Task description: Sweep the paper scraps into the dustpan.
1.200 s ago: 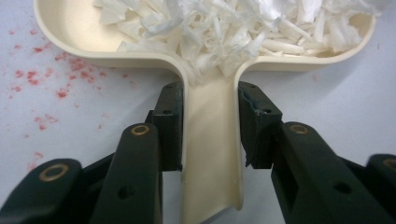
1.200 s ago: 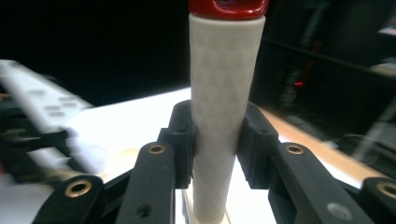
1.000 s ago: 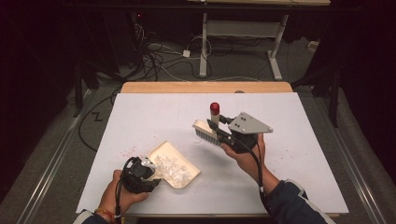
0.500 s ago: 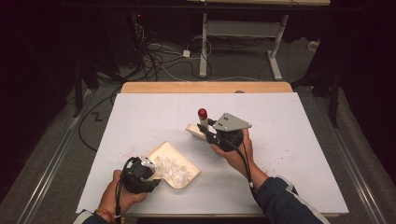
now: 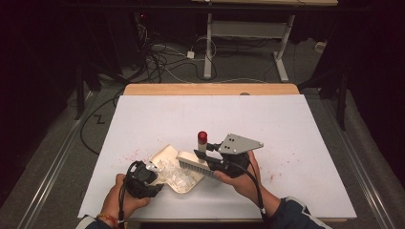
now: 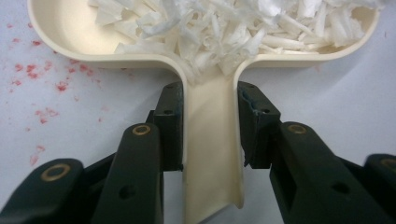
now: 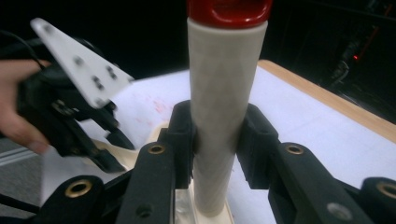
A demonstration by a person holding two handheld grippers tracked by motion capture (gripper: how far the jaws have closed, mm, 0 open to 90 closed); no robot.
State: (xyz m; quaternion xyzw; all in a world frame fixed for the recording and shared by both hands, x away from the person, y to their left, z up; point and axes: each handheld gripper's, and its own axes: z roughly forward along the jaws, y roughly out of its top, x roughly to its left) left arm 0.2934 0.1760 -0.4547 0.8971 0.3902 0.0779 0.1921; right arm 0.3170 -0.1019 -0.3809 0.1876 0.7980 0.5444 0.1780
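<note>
We count two hand-held grippers, one dustpan, one brush, one heap of shreds.

Left hand-held gripper [image 5: 154, 172] at 7 o'clock on the counter [image 5: 296, 124]: jaws clamped narrow on the cream dustpan's handle [image 6: 212, 154], one pad pressing each side. The dustpan [image 5: 165, 155] sits flat on the counter at about 6 o'clock, pan end pointing toward 1 o'clock. White paper shreds [image 6: 243, 28] are heaped in the pan; one pile, pieces too many to count.

Right hand-held gripper [image 5: 204, 160] just right of the pan, one grey three-cornered plate on top. Jaws clamped on the brush's cream handle [image 7: 224, 107], which stands upright with one red cap [image 5: 202, 136]. Brush head [image 5: 192, 162] hovers over the pan's 3 o'clock edge; we can't tell if the bristles touch.

Surface: one white sheet over a wooden counter, wood strip [image 5: 210, 89] bare along 12 o'clock. Red specks [image 6: 42, 79] are scattered at the pan's 9 o'clock, with a fainter patch near 4 o'clock.

Room: dark, grey floor, cable tangle [image 5: 162, 57] at 11 o'clock, one white desk frame [image 5: 248, 33] at 12 o'clock.
</note>
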